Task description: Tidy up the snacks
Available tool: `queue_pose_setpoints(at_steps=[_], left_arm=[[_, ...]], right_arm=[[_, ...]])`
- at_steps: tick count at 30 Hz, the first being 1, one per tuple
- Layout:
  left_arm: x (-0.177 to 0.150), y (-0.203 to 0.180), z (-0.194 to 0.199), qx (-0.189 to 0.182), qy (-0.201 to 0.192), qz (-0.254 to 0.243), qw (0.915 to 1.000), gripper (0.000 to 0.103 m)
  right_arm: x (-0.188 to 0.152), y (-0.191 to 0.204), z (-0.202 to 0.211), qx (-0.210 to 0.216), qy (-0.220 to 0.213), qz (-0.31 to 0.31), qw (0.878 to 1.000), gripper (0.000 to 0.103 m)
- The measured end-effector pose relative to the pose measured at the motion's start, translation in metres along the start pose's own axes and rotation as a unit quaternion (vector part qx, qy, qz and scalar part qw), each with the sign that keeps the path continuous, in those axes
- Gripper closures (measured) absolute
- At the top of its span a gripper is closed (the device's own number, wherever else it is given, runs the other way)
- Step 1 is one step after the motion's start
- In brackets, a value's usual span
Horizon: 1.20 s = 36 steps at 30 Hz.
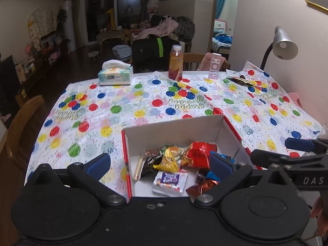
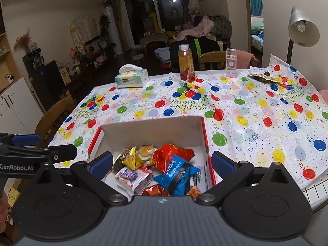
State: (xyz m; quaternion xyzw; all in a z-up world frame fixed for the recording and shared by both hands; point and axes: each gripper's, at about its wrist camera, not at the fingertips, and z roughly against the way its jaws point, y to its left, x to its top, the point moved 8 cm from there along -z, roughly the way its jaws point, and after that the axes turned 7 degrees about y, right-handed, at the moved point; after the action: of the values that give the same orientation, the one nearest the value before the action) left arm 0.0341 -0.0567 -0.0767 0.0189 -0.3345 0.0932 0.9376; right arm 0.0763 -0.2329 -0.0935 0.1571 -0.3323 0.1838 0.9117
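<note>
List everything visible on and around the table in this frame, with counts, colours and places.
White cardboard box with red rim: one, near table edge, open.
Wrapped snacks: several, mixed colours, inside the box, including a blue packet, red foil bag, yellow foil pack.
Balloon-print tablecloth: one, covering the table.
Tissue box: one, white-green, far left.
Juice bottle: one, orange-red, far centre.
Clear plastic case: one, far right of the bottle.
Dark snack wrapper: one, far right corner.
Silver desk lamp: one, right.
Left gripper: black, blue pads, open over the box.
Right gripper: same, open.
</note>
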Motion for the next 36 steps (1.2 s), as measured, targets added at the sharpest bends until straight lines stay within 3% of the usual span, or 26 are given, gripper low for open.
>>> queue_pose_setpoints(at_steps=[17,36], left_arm=[[-0.021,0.0,0.011,0.002,0.015,0.033,0.9993,0.0],[-0.022,-0.005,0.012,0.003,0.017,0.037,0.9992,0.001]], right_arm=[[-0.016,-0.001,0.011,0.018,0.023,-0.02,0.999,0.0],[-0.016,-0.003,0.015,0.005,0.016,-0.012,1.0,0.0]])
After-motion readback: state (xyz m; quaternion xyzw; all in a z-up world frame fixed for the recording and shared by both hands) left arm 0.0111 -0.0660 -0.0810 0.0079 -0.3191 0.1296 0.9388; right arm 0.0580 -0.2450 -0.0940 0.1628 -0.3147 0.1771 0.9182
